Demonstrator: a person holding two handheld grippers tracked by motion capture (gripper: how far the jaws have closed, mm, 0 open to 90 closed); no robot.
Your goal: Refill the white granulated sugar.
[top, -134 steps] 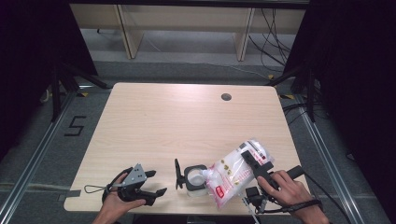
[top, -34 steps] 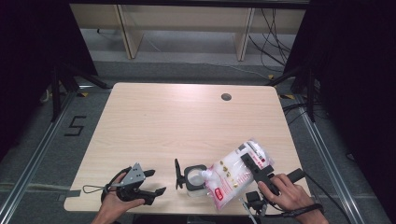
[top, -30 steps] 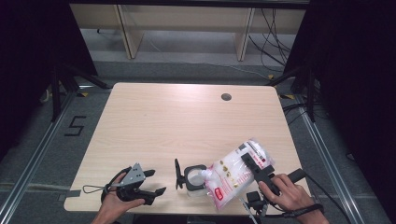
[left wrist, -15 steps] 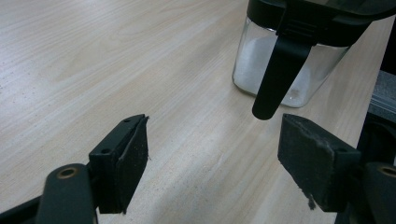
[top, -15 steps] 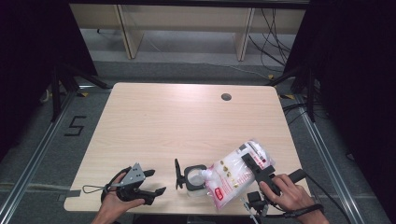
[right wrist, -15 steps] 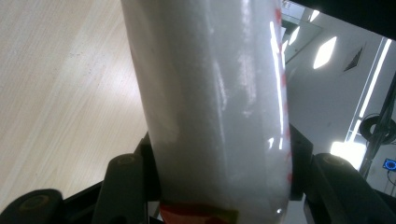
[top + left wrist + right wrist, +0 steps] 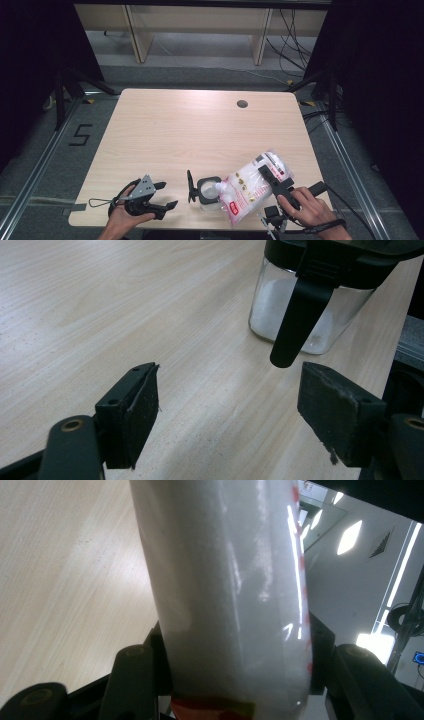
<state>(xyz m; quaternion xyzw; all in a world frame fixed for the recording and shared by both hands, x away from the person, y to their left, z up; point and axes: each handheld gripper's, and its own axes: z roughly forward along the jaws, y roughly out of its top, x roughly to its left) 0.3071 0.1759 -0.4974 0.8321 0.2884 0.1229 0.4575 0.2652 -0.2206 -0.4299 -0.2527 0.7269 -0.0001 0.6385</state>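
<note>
We hold bag (image 7: pixel 252 182) clamped in right gripper (image 7: pixel 274 181) jaws, tilted, mouth over open jar (image 7: pixel 208 192) at tabletop (image 7: pixel 200 130) six o'clock edge. Left gripper (image 7: pixel 156 196) at jar's nine o'clock, jaws wide, empty. Pouring step, we judge; next: tip bag further, steady jar.

Jar (image 7: pixel 207 192): near front edge of the desk (image 7: pixel 200 125).
Bag (image 7: pixel 252 185): right of jar, tilted, mouth at jar.
Left gripper (image 7: pixel 167 195): left of jar.
</note>
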